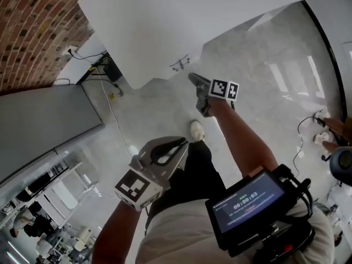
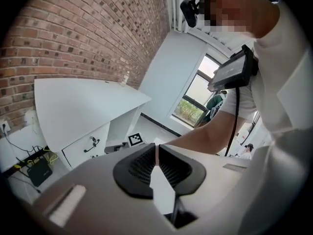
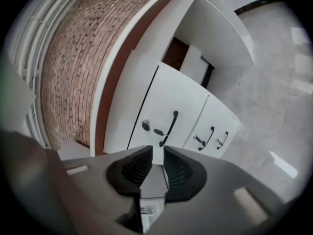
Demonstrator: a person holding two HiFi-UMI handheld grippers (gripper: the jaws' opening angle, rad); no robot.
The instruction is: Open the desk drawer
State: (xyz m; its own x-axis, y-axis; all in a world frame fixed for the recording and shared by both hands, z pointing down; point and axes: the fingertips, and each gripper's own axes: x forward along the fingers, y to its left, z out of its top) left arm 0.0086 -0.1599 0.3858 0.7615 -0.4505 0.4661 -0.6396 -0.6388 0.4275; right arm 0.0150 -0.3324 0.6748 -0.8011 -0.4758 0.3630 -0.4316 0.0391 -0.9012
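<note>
A white desk (image 1: 181,15) stands against a brick wall, with a stack of three shut drawers (image 3: 181,106) under it. Each drawer has a black bar handle; the top handle (image 3: 168,127) sits beside a round lock (image 3: 145,125). In the head view the handles (image 1: 180,64) show small under the desk edge. My right gripper (image 3: 157,153) points at the top drawer from a short distance, its jaws a narrow gap apart and empty. That right gripper (image 1: 199,89) is held out towards the desk. My left gripper (image 1: 179,143) hangs back near my body, shut on nothing.
Cables (image 1: 113,109) trail over the grey floor left of the desk, near a black box (image 2: 39,170). A grey panel (image 1: 44,125) lies at the left. My shoe (image 1: 197,130) is between the grippers. A screen (image 1: 247,202) is strapped to my chest.
</note>
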